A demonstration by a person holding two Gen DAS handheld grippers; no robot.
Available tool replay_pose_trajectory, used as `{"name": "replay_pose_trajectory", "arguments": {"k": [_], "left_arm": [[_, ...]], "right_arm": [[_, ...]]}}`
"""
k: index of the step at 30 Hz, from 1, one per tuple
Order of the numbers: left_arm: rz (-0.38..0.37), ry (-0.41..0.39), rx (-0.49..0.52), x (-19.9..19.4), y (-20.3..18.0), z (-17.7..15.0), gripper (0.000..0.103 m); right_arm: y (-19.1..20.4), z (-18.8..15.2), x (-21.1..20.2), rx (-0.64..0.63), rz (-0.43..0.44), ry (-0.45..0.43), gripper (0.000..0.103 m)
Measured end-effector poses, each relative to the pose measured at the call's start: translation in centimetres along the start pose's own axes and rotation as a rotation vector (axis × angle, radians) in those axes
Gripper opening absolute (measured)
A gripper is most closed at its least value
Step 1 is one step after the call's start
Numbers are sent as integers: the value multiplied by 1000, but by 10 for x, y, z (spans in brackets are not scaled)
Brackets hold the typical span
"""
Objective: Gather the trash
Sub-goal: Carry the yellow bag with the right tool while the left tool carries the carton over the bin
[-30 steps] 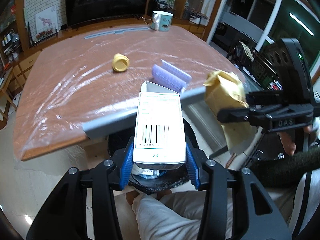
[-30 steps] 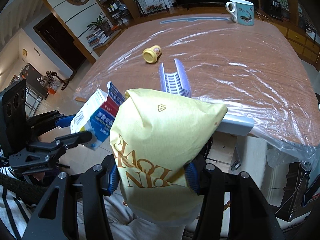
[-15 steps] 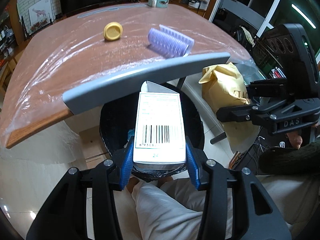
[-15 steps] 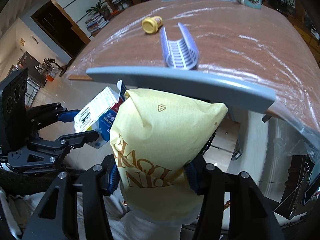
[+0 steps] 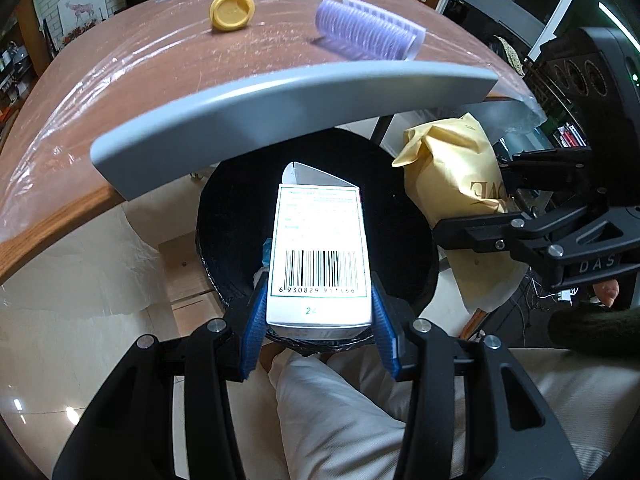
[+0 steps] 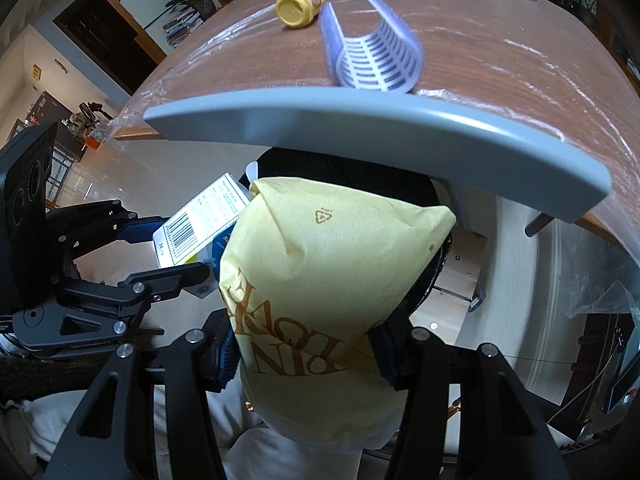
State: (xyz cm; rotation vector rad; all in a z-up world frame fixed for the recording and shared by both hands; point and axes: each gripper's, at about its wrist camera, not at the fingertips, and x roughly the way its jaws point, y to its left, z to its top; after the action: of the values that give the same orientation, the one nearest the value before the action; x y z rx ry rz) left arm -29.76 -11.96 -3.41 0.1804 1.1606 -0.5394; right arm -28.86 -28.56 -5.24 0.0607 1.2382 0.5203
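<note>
Two pieces of trash are held over the black bin (image 5: 224,216), which sits on the floor just below the near edge of the desk (image 5: 100,100). At the left, the left tongs (image 5: 318,316) are closed on a white carton (image 5: 318,248), blue pads pressing its two long sides near the barcode end, with its opened flap pointing down toward the bin's mouth. The carton looks light and empty; its thin card walls would cave under a hard squeeze, so holding it low across the narrow faces, as now, seems sound. To the right, the right tongs (image 6: 304,344) are closed on a yellow paper bag (image 6: 320,280), gripped at its bunched lower part. In the left wrist view the bag hangs just right of the bin's rim rather than squarely over it. The bag seems soft, crumpled and light. It will fold rather than resist, and the paper could slip or tear if pinched at a loose corner. Far on the desk, under its clear plastic sheet, lie a yellow cap (image 5: 232,10) and, to its right, a purple ribbed tray (image 5: 368,34), both well apart from the tongs.
</note>
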Motion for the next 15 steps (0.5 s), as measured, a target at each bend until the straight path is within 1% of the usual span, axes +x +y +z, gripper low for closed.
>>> {"name": "replay_pose_trajectory", "arguments": {"k": [9,15], "left_arm": [[22,33,5,20,3,-1,48],[32,45,1,30,3,4,48]], "right_arm": [[0,3,16,6,-27,13,53],[-2,4,28,17,-42,29,53]]}}
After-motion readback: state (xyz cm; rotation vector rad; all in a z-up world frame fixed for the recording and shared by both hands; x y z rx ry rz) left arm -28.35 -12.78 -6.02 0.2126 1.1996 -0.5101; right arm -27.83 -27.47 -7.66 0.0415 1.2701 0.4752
